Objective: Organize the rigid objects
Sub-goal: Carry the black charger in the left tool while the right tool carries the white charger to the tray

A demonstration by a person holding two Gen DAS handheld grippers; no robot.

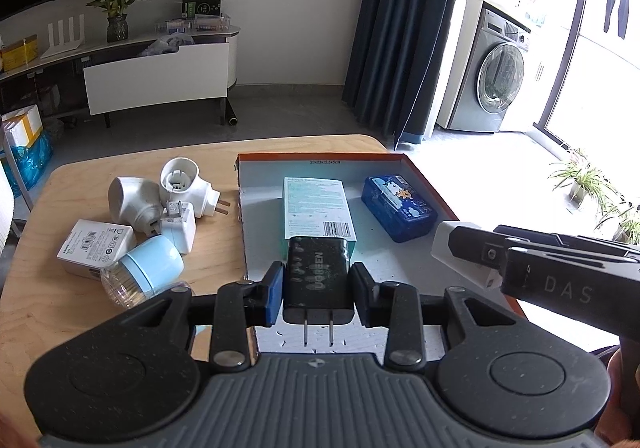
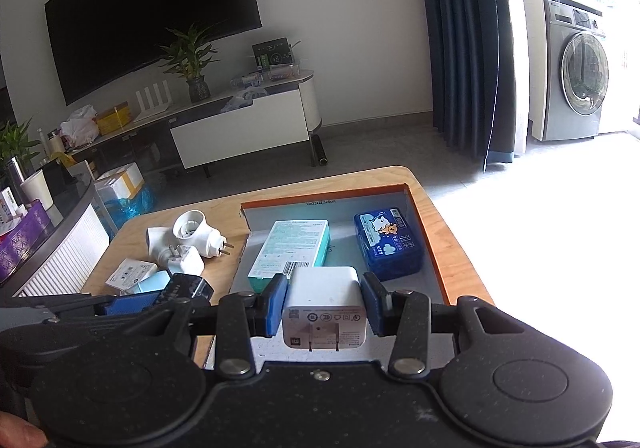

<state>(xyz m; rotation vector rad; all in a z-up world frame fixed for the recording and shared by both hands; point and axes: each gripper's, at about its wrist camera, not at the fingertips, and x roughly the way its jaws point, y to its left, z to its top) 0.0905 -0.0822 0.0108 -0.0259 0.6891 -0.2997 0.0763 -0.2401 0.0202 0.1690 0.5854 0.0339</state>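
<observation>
— Left wrist view: black charger (image 1: 319, 275) clamped between the left gripper (image 1: 318, 290) pads, prongs toward the camera, hanging over the near end of the orange-rimmed box (image 1: 424, 176).

— And the right wrist view?

— Same story: white charger (image 2: 325, 310) pinched in the right gripper (image 2: 325, 308), also above the box's near end, just beside the left one.

— Already inside?

— Teal carton (image 1: 318, 208) lying flat mid-box, blue tissue pack (image 1: 398, 207) to its right. Two down, by the look of it.

— Still out?

— Clustered on the wooden table (image 1: 120, 312), left of the box: two white round plug units (image 1: 160, 194), small white adapter (image 1: 179, 226), white labelled box (image 1: 94, 246), pale blue jar (image 1: 144, 268). Roughly halfway, judging from that; both chargers not yet set down.
</observation>
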